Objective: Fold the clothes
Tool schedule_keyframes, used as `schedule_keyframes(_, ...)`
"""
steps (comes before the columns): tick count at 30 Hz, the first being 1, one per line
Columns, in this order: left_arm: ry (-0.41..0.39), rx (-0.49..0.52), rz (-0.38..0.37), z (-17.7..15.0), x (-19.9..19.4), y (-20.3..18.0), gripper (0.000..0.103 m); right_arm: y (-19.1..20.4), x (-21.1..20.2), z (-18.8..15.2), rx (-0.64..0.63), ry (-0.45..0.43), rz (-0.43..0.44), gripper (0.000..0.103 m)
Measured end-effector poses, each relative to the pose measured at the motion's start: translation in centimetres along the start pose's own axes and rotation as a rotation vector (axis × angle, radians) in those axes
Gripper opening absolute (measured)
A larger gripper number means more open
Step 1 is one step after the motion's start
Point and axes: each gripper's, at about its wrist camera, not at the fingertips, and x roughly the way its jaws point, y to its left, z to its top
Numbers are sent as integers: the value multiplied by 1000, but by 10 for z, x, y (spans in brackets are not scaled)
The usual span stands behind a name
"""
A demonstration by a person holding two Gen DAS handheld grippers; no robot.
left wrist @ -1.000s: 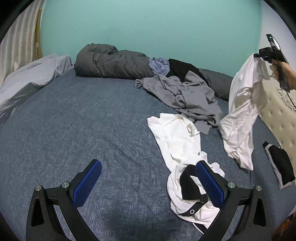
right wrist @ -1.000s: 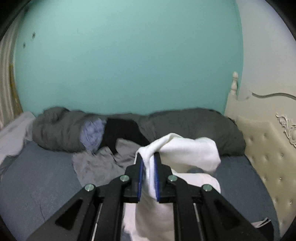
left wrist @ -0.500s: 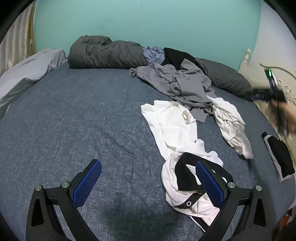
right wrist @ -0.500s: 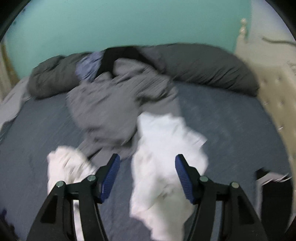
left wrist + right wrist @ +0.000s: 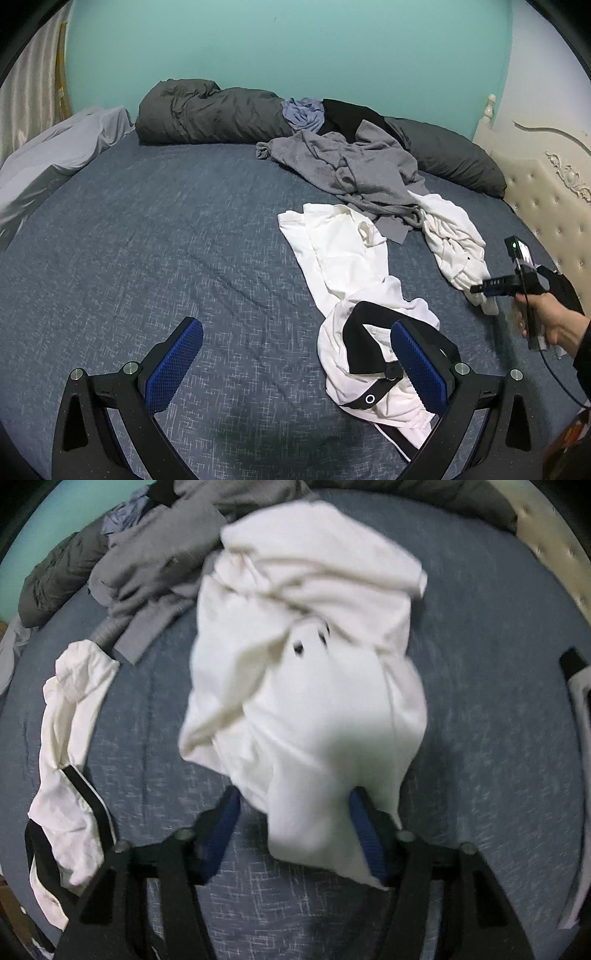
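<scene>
A crumpled white garment (image 5: 306, 672) lies on the blue bed; it also shows in the left wrist view (image 5: 452, 236) at the right. My right gripper (image 5: 295, 819) is open, low over its near end, which lies between the fingers. The right gripper also shows in the left wrist view (image 5: 517, 282), held in a hand. A second white garment (image 5: 340, 251) with black trim (image 5: 369, 343) lies in the middle. My left gripper (image 5: 295, 362) is open and empty, above the bed, its right finger over the black trim.
A grey garment (image 5: 347, 170) lies behind the white ones, with a blue cloth (image 5: 301, 112) and black cloth (image 5: 347, 114) against dark grey rolled bedding (image 5: 207, 110). A cream headboard (image 5: 546, 192) bounds the right. A light grey sheet (image 5: 51, 151) lies left. A black-and-white folded item (image 5: 576, 686) lies near the headboard.
My right gripper held the white garment up in the air, let it go onto the bed, opened, and has come down close over its near end. The left gripper stayed open.
</scene>
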Motion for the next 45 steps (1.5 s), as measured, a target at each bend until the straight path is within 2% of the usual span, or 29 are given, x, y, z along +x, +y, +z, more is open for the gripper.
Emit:
schedule_keyframes(4, 8, -5, 7, -1, 7, 0, 103, -5, 13, 0, -10, 9, -24, 9)
schedule_keyframes(6, 5, -8, 12, -1, 9, 1, 103, -10, 5, 10, -15, -28, -66, 7)
schedule_keyframes(12, 3, -8, 11, -2, 13, -1, 103, -53, -69, 68, 25, -255, -312, 7)
schedule_keyframes(14, 5, 0, 12, -2, 15, -3, 103, -71, -87, 84, 56, -273, -397, 15)
schedule_keyframes(16, 8, 5, 11, -2, 16, -5, 103, -81, -95, 93, 70, -259, -469, 48)
schedule_keyframes(17, 9, 6, 9, -2, 17, -6, 103, -82, -98, 92, 71, -261, -473, 51)
schedule_keyframes(20, 17, 11, 4, -2, 21, -9, 103, -77, -115, 73, 86, -294, -386, 52)
schedule_keyframes(23, 25, 17, -1, -2, 21, -13, 103, -62, -131, 49, 80, -343, -185, 52)
schedule_keyframes(26, 24, 25, -2, -2, 18, -17, 103, -30, -131, 18, 21, -313, -18, 52)
schedule_keyframes(35, 52, 73, -8, -6, 22, -27, 103, 55, -89, -67, -98, -170, 157, 52)
schedule_keyframes(40, 109, 91, 18, -11, 50, -35, 103, 103, -66, -114, -164, -90, 254, 52)
schedule_keyframes(45, 166, 97, 3, -17, 88, -43, 103, 145, -44, -157, -218, -17, 339, 52)
